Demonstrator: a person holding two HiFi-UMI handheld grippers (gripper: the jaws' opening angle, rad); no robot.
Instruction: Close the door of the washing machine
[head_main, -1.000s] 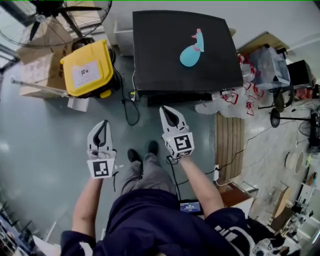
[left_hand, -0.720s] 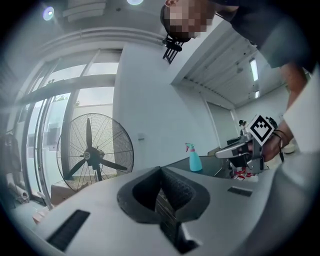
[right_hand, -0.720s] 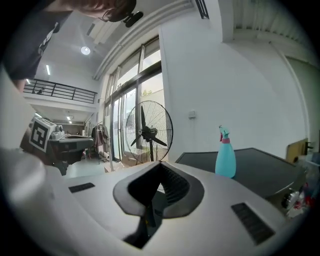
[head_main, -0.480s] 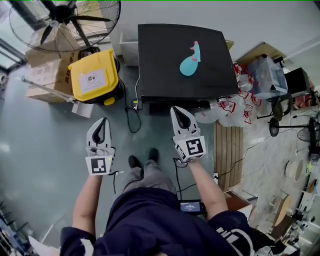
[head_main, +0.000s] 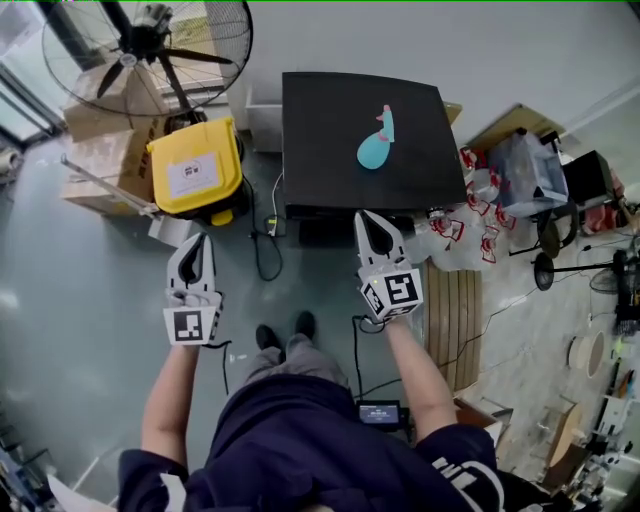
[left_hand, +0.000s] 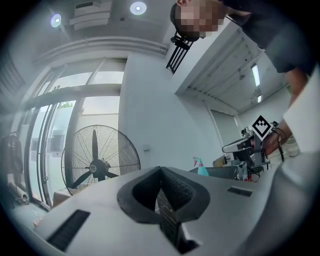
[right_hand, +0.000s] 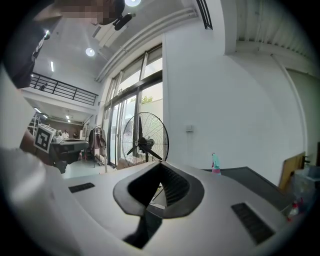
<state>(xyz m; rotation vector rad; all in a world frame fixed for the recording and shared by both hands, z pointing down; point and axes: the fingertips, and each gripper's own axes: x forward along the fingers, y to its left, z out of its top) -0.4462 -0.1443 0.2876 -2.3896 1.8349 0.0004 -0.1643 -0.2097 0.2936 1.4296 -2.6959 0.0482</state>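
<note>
1. Seemingly, the approach step is in hand: the washing machine (head_main: 340, 130) stands against the wall ahead of the person, and it is touched by neither claw.
2. The left claw (head_main: 197, 240) is held level, its jaws together with nothing between them. The right claw (head_main: 371, 217) is likewise closed and empty, just short of the machine's front edge.
3. The door itself cannot be made out from above, so how far it stands ajar cannot be told.
4. For the next move, a claw is probably to be lowered to the front face and the door pushed home; closed jaws should serve for that.
5. A teal spray bottle (head_main: 375, 145) is seen on the machine's top. A yellow bin (head_main: 195, 172) and a fan (head_main: 150, 40) stand to its left, plastic bags (head_main: 450, 225) to its right.
6. A black cable (head_main: 262, 255) lies on the floor beside the machine's front corner and may be caught underfoot.
</note>
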